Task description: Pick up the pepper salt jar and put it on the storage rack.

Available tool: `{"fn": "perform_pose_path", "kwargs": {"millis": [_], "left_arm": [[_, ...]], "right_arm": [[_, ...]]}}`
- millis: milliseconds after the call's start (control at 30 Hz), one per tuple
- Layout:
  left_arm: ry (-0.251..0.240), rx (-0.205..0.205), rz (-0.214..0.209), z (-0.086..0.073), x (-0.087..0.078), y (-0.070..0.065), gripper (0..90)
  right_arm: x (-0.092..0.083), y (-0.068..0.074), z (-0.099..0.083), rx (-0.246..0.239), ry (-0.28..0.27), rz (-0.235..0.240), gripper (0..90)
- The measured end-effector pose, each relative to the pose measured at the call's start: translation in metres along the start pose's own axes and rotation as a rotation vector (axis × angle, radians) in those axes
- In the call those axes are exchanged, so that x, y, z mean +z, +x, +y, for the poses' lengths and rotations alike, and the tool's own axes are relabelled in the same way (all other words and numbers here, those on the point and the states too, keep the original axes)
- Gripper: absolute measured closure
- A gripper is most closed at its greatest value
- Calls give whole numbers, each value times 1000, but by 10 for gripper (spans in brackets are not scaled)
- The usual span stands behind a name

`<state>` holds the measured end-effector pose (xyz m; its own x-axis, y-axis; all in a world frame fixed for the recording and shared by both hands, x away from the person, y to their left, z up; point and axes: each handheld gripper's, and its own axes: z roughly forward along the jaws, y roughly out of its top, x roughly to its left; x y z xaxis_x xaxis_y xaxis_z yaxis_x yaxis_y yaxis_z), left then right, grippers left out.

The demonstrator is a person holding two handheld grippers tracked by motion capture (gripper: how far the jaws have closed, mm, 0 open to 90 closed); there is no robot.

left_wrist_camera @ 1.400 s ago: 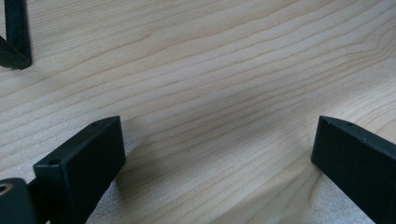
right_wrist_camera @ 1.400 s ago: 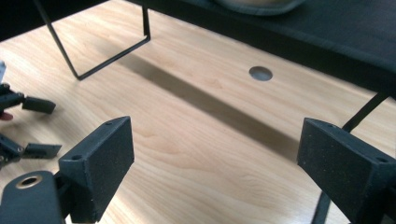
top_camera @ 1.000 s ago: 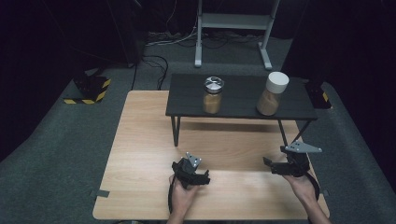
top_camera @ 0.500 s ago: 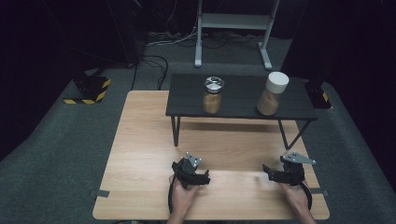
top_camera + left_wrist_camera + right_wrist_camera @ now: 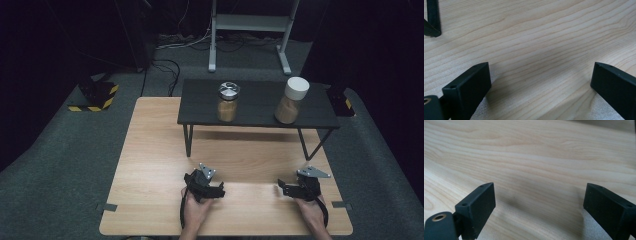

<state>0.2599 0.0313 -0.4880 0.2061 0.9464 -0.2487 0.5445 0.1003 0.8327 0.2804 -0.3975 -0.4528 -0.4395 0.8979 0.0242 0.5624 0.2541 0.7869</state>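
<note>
Standing on the black shelf (image 5: 320,117), near its front edge, two jars are seen: a metal-lidded jar (image 5: 227,102) toward the middle and a white-capped jar (image 5: 291,101) toward the right end. Both are judged rigid, smooth, probably breakable and weighted by tan contents; the body below the lid is best grasped. Well apart, near the wooden table's (image 5: 150,150) front edge, the left gripper (image 5: 537,82) and right gripper (image 5: 537,202) are held spread wide, empty.

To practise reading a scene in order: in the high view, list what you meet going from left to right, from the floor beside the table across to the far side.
Yellow-and-black striped block → left gripper → jar with the metal lid → jar with the white lid → right gripper.
</note>
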Motion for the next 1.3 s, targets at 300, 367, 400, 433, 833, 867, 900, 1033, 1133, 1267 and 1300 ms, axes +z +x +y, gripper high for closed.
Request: {"fn": "perform_pose_path", "kwargs": {"millis": [300, 367, 400, 433, 833, 867, 900, 1033, 1133, 1267, 1300], "left_arm": [[-3, -3, 0, 0, 0, 0, 29], [-3, -3, 1, -1, 0, 0, 29], [-2, -2, 0, 0, 0, 0, 29], [1, 0, 1, 0, 0, 0, 29], [1, 1, 2, 0, 0, 0, 29], [1, 1, 2, 0, 0, 0, 29], [1, 1, 2, 0, 0, 0, 29], [1, 0, 2, 0, 0, 0, 29], [1, 1, 2, 0, 0, 0, 29], [1, 1, 2, 0, 0, 0, 29], [1, 1, 2, 0, 0, 0, 29]], "right_arm": [[7, 2, 13, 3, 74, -5, 100], [7, 2, 13, 5, 74, -9, 98], [7, 3, 13, 4, 76, -14, 97], [7, 5, 14, 0, 80, -23, 94], [9, 8, 14, -8, 82, -39, 83], [9, 8, 14, -8, 82, -39, 83], [9, 8, 14, -8, 82, -39, 83], [9, 8, 14, -8, 82, -39, 83], [9, 8, 14, -9, 82, -40, 83], [9, 9, 14, -8, 83, -40, 83], [9, 9, 14, -8, 83, -40, 83]]}}
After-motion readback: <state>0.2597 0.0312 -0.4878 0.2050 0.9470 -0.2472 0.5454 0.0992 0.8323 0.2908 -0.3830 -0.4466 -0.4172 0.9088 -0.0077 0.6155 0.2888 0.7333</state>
